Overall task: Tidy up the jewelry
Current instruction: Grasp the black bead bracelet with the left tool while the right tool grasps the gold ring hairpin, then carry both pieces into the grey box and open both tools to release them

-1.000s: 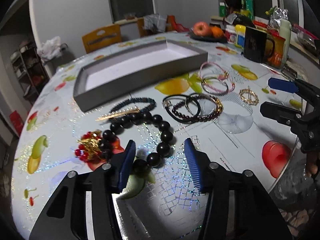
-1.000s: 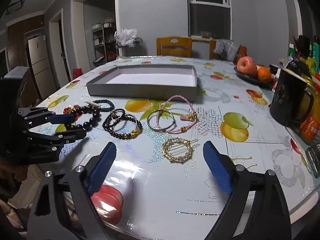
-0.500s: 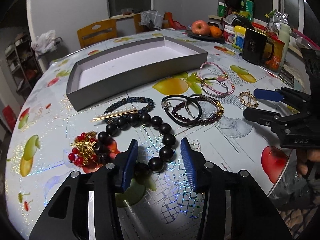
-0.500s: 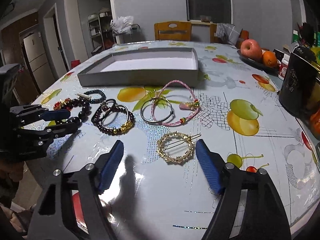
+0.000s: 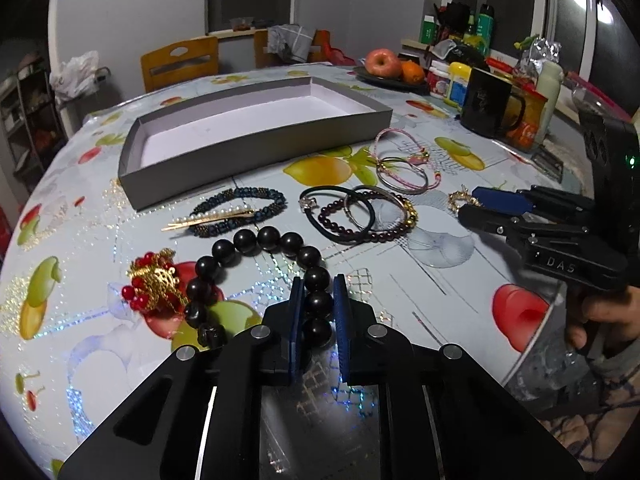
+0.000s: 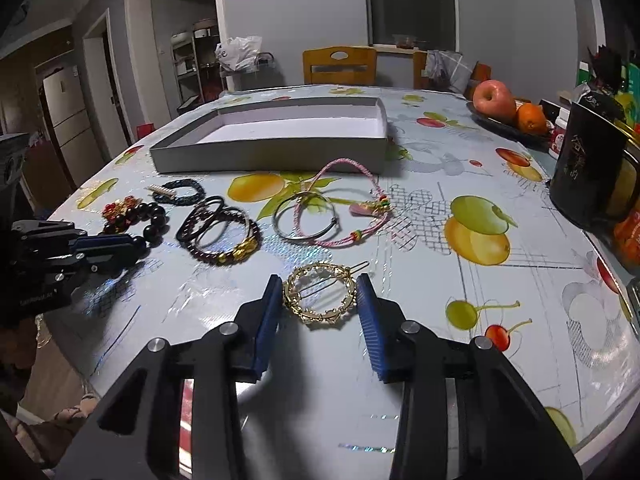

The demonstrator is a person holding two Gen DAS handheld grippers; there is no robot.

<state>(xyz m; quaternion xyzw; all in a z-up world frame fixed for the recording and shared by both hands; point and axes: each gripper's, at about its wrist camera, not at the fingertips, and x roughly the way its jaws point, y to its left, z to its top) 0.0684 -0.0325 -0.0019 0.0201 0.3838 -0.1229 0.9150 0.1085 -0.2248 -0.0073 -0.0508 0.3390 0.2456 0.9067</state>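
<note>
My left gripper (image 5: 318, 300) is shut on the near beads of a large black bead bracelet (image 5: 260, 240) that lies on the table with a red and gold charm (image 5: 154, 280). My right gripper (image 6: 318, 298) has closed in around a round gold hair clip (image 6: 320, 294), its blue pads touching or nearly touching the clip's sides. An empty grey tray (image 5: 224, 148) stands behind. A dark blue bead bracelet with a gold pin (image 5: 240, 210), dark red bracelets with hair ties (image 5: 360, 216) and a pink cord with a silver bangle (image 6: 320, 216) lie between.
A fruit plate (image 6: 504, 120), a black mug (image 6: 592, 172) and bottles (image 5: 460, 76) stand at the table's right side. Wooden chairs (image 6: 340, 66) stand beyond the far edge. The table's near edge runs just under both grippers.
Both grippers moved forward and closed. The left went from wide open to shut on the black beads. The right narrowed from wide open to the sides of the gold clip.
</note>
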